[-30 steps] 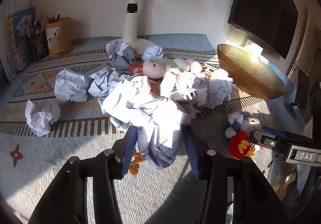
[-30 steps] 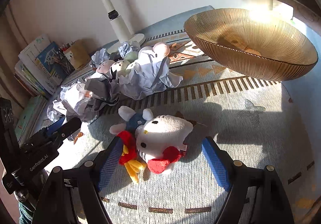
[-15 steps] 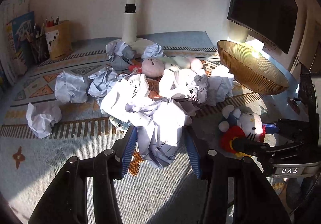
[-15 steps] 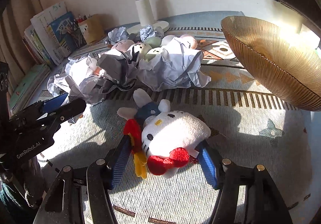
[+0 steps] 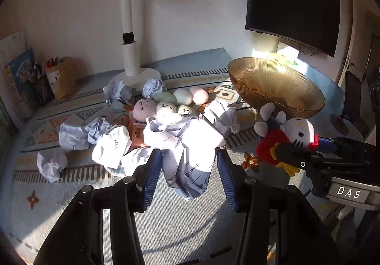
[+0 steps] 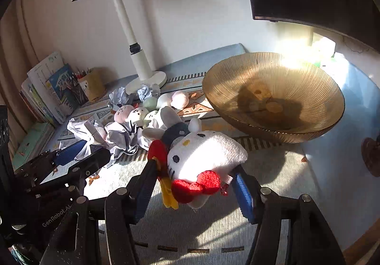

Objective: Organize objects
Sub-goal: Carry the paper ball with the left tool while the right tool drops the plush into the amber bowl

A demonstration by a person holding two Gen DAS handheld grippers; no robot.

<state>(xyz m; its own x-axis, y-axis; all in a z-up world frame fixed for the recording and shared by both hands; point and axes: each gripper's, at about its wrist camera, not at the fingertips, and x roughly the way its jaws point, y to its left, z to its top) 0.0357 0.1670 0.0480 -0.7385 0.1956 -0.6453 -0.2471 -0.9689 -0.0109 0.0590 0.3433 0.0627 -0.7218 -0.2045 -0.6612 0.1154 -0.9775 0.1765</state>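
My left gripper [image 5: 188, 170] is shut on a crumpled white paper wad [image 5: 190, 146] and holds it above the rug. My right gripper [image 6: 194, 184] is shut on a white Hello Kitty plush [image 6: 201, 158] with a red bow, lifted off the rug; the plush also shows in the left wrist view [image 5: 289, 139]. A large amber ribbed bowl [image 6: 273, 98] stands to the right, just beyond the plush. More paper wads [image 5: 73, 136] and several egg-shaped soft toys [image 5: 163, 105] lie in a pile on the rug.
A white lamp [image 6: 144, 79] stands at the back. A pencil holder [image 5: 59, 77] and books [image 6: 47, 89] stand at the left wall. A dark monitor [image 5: 292, 1] hangs at the right. The patterned rug [image 5: 71, 193] covers the surface.
My right gripper has closed on the Hello Kitty plush and lifted it off the rug toward the bowl. My left gripper has risen with the paper wad in it.
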